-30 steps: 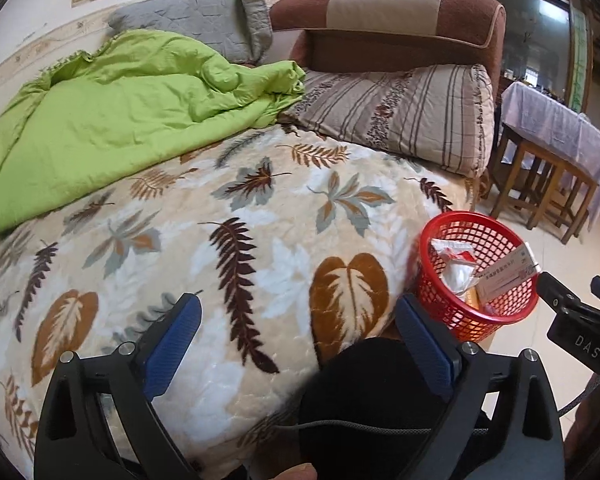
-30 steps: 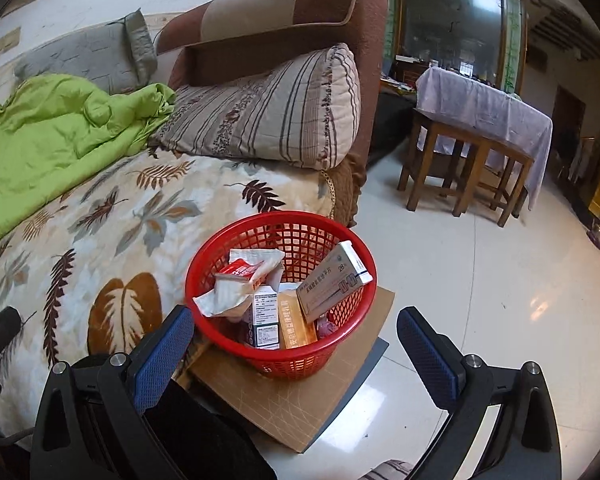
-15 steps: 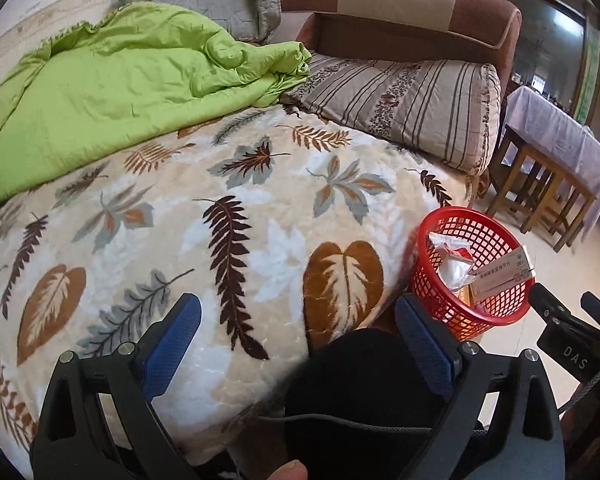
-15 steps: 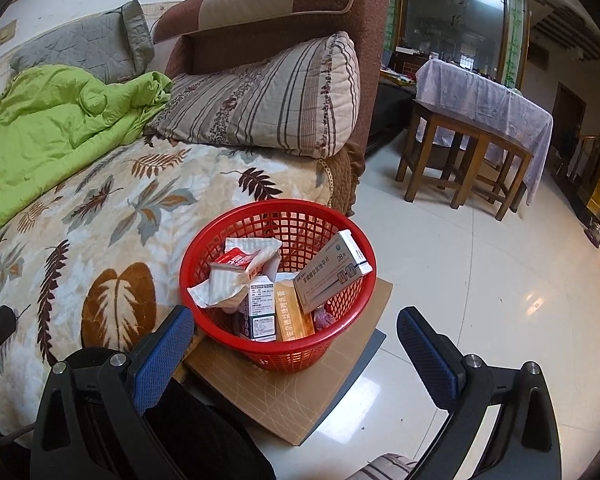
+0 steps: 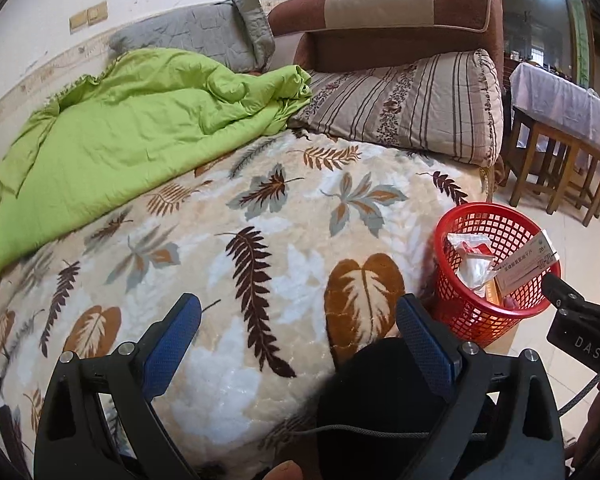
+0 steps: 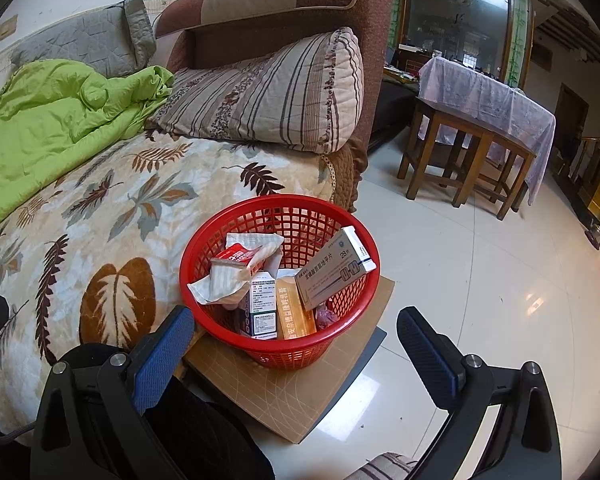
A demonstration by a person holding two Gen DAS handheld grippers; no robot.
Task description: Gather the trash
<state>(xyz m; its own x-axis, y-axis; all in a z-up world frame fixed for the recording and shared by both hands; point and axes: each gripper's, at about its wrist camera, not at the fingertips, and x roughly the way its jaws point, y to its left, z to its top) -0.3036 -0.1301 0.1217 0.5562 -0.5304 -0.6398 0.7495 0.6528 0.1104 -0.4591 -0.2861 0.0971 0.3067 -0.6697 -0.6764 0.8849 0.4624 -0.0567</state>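
A red mesh basket (image 6: 220,240) stands on a cardboard sheet (image 6: 300,392) on the floor beside the bed. It holds several boxes and wrappers: a grey pill box (image 6: 334,270), an orange box (image 6: 296,314), crumpled white paper (image 6: 220,284). My right gripper (image 6: 296,340) hangs open just in front of the basket, nothing between its fingers. My left gripper (image 5: 298,328) is open over the leaf-patterned blanket (image 5: 260,220), empty; in this view the basket (image 5: 460,312) sits to its right. No loose trash shows on the bed.
A green quilt (image 5: 120,140) lies bunched at the bed's far left, with a striped pillow (image 5: 412,104) and brown sofa back (image 5: 400,12) behind. A cloth-covered wooden table with stools (image 6: 480,120) stands on the glossy tiled floor (image 6: 480,300) to the right. A dark-clothed knee (image 5: 380,392) sits below the grippers.
Both cameras have shifted slightly; the left view has tilted back up after dipping toward the blanket. The basket's contents are unchanged. Both grippers stay open and empty.
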